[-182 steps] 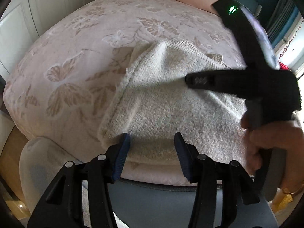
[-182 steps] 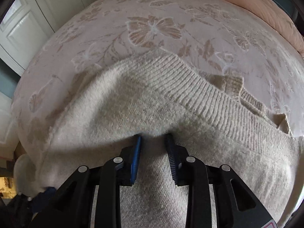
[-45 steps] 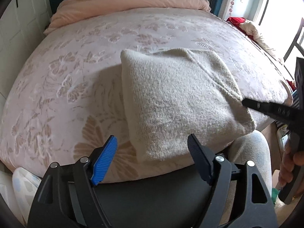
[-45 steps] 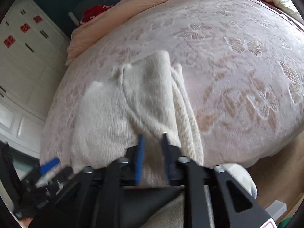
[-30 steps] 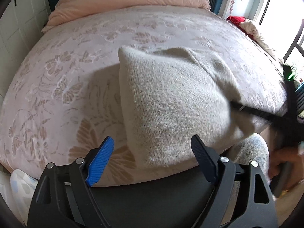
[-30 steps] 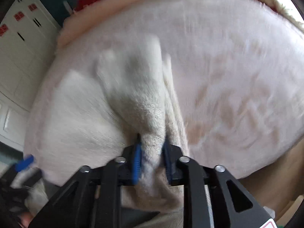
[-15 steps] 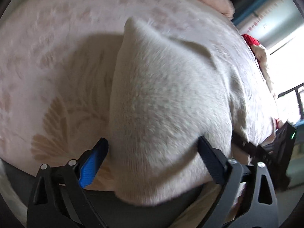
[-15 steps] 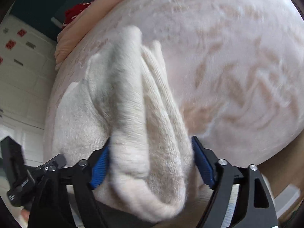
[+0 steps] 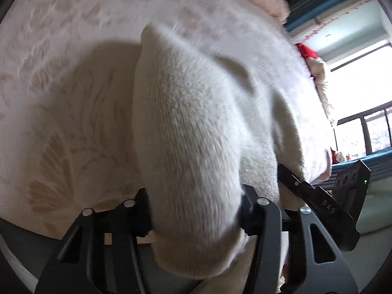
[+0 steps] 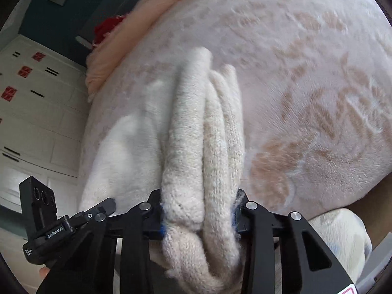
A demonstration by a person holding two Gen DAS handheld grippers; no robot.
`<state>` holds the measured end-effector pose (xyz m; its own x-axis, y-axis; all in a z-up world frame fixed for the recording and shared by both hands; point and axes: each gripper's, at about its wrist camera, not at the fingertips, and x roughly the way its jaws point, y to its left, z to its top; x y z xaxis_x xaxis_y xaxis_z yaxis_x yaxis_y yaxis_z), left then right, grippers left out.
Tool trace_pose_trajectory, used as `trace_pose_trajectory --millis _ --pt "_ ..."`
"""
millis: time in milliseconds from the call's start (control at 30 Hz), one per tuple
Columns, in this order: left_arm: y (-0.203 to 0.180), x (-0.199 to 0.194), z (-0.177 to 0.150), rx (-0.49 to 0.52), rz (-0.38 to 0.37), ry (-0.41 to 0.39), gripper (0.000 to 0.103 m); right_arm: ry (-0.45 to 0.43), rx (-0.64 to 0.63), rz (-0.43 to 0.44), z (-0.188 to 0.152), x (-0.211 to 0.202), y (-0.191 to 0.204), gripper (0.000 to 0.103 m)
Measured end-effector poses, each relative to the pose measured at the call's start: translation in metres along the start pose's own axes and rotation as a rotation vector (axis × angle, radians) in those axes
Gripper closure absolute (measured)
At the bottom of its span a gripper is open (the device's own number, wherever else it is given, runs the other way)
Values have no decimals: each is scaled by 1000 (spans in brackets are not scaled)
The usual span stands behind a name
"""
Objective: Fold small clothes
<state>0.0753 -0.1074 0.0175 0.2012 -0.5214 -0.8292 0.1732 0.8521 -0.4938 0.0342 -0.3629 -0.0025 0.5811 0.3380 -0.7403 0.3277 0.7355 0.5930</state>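
The bed (image 9: 73,49) filled both views, its butterfly-print cover under the folded cream sweater (image 9: 191,127), which ran from frame centre down to the bottom edge. It looked soft, bulky and light, so I judged the thick stacked edge the best hold. My left gripper (image 9: 196,208) and right gripper (image 10: 198,210) each clamped that near edge.

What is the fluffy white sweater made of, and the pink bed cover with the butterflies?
The sweater looks like soft knitted wool or acrylic: fuzzy, with visible knit ribs where the right claw squeezes it. The bed cover seems a plush, velvety fabric with a raised tan pattern. The exact fibres cannot be told.
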Motion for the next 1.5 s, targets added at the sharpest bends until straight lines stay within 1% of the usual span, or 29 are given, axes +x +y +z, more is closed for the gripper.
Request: trace_pose_trajectory --millis 67,233,300,433,533,567,667,733,767,800,833,867,900,933,967,1000,1033,1067,1100,1133,1167,1200,1267,1333,1367,1400,1467,1500 --pt "-9 -23 1 29 -7 -41 56 -24 -22 23 0 -17 18 69" --pt "-22 -82 7 86 -71 -131 57 -81 -107 62 -3 -60 64 70" --pt "-24 -110 5 113 -92 -175 57 -109 -149 79 -6 -75 86 71" --pt "-26 -155 6 160 -110 -264 58 -165 -246 110 -10 -100 135 71" --pt "-28 -197 9 208 -118 -361 58 -219 -328 138 -10 -116 176 71" --pt "-28 -215 11 226 -120 -403 58 -232 -347 148 -9 -119 185 71" --pt "-26 -257 17 282 -119 -508 58 -300 -426 205 -4 -133 225 71" --pt "-19 -281 24 313 -107 -578 57 -344 -476 239 0 -134 250 71" --pt "-15 -286 26 325 -96 -595 56 -347 -479 249 2 -127 255 69" --pt "-9 -288 31 333 -86 -605 53 -338 -476 255 5 -119 258 68" --pt "4 -283 39 332 -68 -608 46 -321 -466 252 10 -102 257 66" --pt "15 -276 43 321 -52 -599 43 -305 -454 248 11 -87 254 59" --pt "29 -264 48 303 -33 -583 36 -268 -433 237 13 -59 245 56" --pt "53 -240 56 263 -14 -540 26 -232 -409 213 15 -30 231 52" --pt "74 -215 60 230 5 -487 21 -185 -362 148 11 7 209 46" --pt "90 -195 61 199 36 -451 20 -132 -319 88 7 37 188 45" --pt "120 -163 58 133 83 -383 21 -76 -277 29 -1 60 169 45" --pt "138 -144 53 92 104 -340 22 -23 -226 -16 -10 80 149 45" --pt "157 -128 46 39 135 -303 26 10 -173 -19 -19 89 132 45" --pt "172 -119 38 -5 146 -279 27 22 -144 -3 -24 91 122 45" --pt "185 -114 29 -48 129 -272 27 28 -120 16 -29 92 115 45" --pt "193 -114 21 -82 107 -283 26 33 -111 20 -32 91 111 45" --pt "199 -117 17 -124 67 -306 25 44 -126 20 -29 91 113 45" --pt "199 -115 21 -145 36 -317 21 45 -122 46 -20 95 122 39" --pt "198 -113 25 -147 33 -319 20 49 -112 57 -15 100 128 30" --pt "198 -112 30 -145 41 -319 18 55 -108 60 -14 106 135 25" --pt "197 -101 39 -144 53 -309 18 89 -110 44 -13 127 144 24" --pt "200 -94 45 -153 55 -296 18 107 -105 25 -12 136 141 24"
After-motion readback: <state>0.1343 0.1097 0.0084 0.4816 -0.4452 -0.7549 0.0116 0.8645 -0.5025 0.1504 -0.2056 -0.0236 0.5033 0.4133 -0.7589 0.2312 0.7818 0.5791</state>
